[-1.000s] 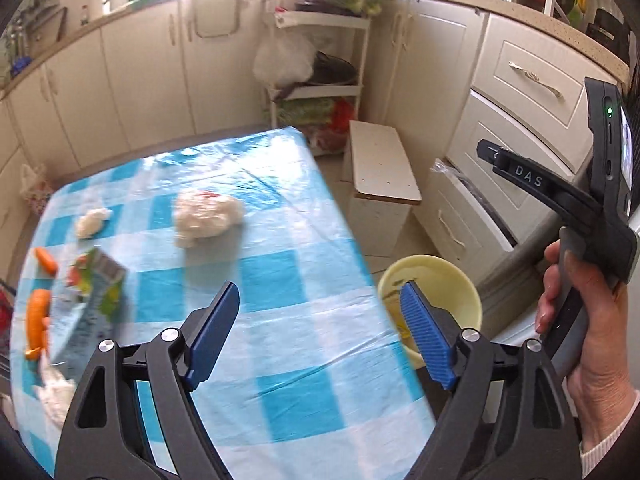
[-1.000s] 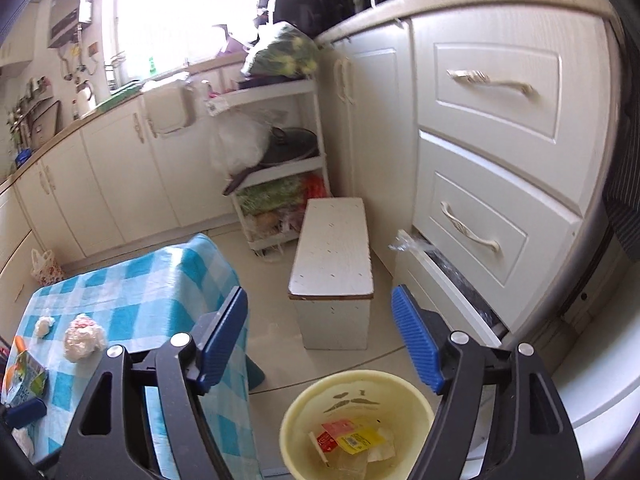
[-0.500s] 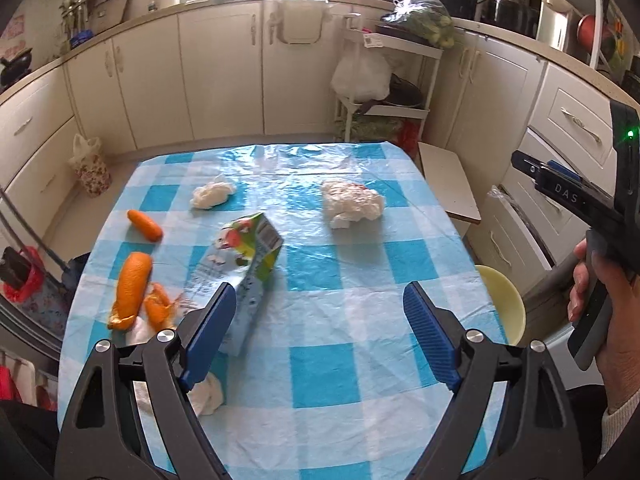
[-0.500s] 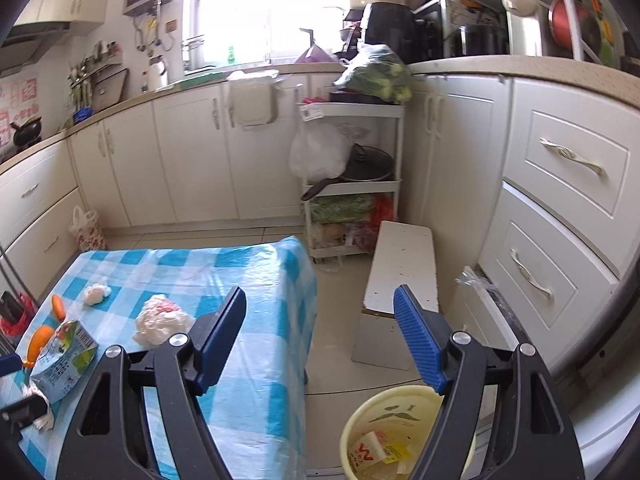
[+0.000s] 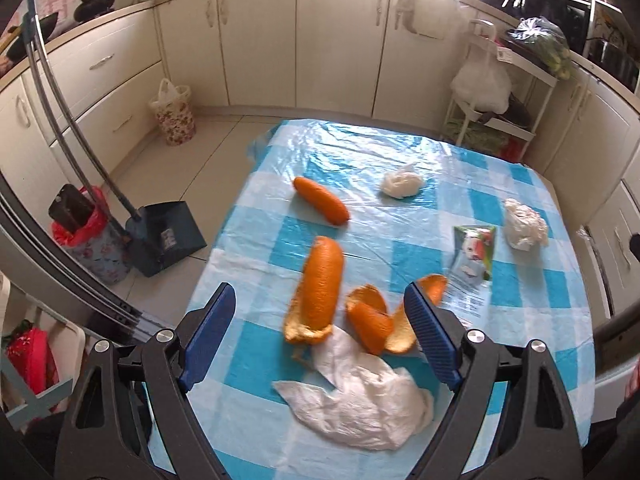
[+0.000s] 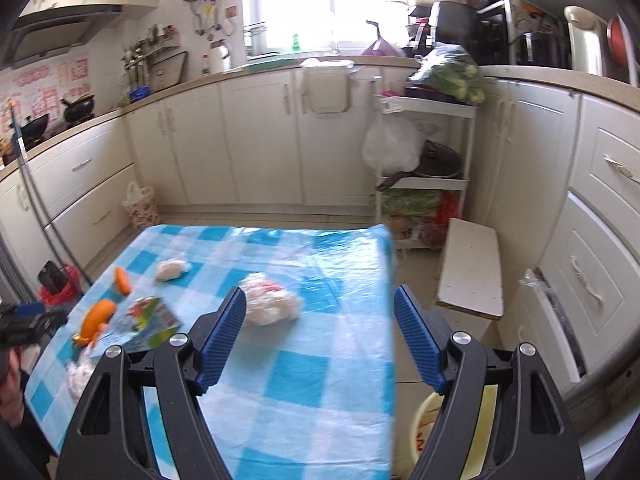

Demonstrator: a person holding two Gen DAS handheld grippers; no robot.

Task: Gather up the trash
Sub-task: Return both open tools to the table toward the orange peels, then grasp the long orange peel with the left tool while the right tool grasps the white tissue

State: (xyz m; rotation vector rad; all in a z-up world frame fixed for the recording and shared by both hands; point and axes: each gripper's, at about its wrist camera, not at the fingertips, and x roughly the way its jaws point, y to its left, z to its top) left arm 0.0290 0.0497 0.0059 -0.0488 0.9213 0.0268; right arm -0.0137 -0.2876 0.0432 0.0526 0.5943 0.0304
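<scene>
Both the left gripper (image 5: 320, 344) and right gripper (image 6: 318, 338) hang with ribbed blue jaws apart and empty over the glossy blue-checked tablecloth (image 5: 400, 168), where curled orange peels (image 5: 320, 292), crumpled white tissue (image 5: 360, 404) and what looks like a flattened carton (image 5: 472, 258) lie near.

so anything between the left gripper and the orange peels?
Nothing visible. The left gripper is open, with the orange peels on the tablecloth straight ahead between its fingers. The white tissue lies nearer, partly under them.
</scene>
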